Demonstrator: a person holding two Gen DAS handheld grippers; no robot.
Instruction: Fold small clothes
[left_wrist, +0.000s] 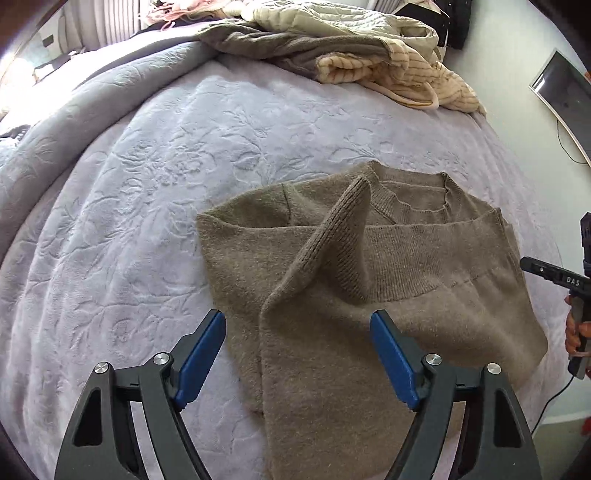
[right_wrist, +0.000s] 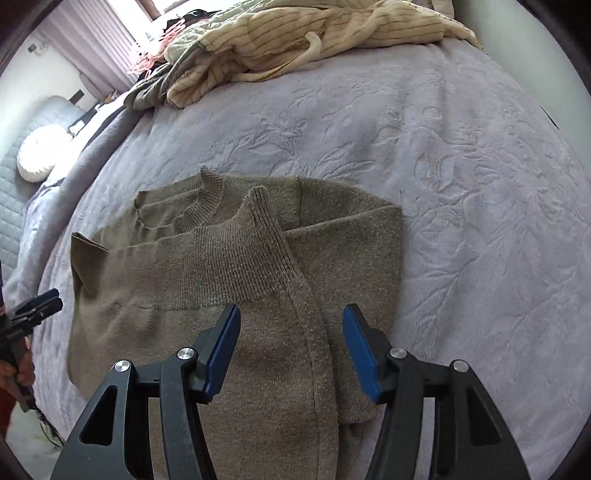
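Observation:
A brown knit sweater (left_wrist: 369, 280) lies partly folded on the lilac bedspread (left_wrist: 147, 184), collar away from me, a sleeve with a ribbed cuff (left_wrist: 343, 229) laid across its body. My left gripper (left_wrist: 297, 332) is open and empty just above the sweater's near left part. In the right wrist view the same sweater (right_wrist: 221, 266) lies with its cuff (right_wrist: 262, 218) pointing up. My right gripper (right_wrist: 291, 328) is open and empty over the sleeve. The right gripper also shows at the left view's right edge (left_wrist: 554, 277), and the left gripper at the right view's left edge (right_wrist: 33, 310).
A pile of clothes, cream striped (left_wrist: 406, 74) and grey-brown (left_wrist: 295, 44), lies at the far side of the bed; it also shows in the right wrist view (right_wrist: 295, 37). A wall screen (left_wrist: 561, 92) hangs at the right. A white pillow (right_wrist: 37, 151) is at far left.

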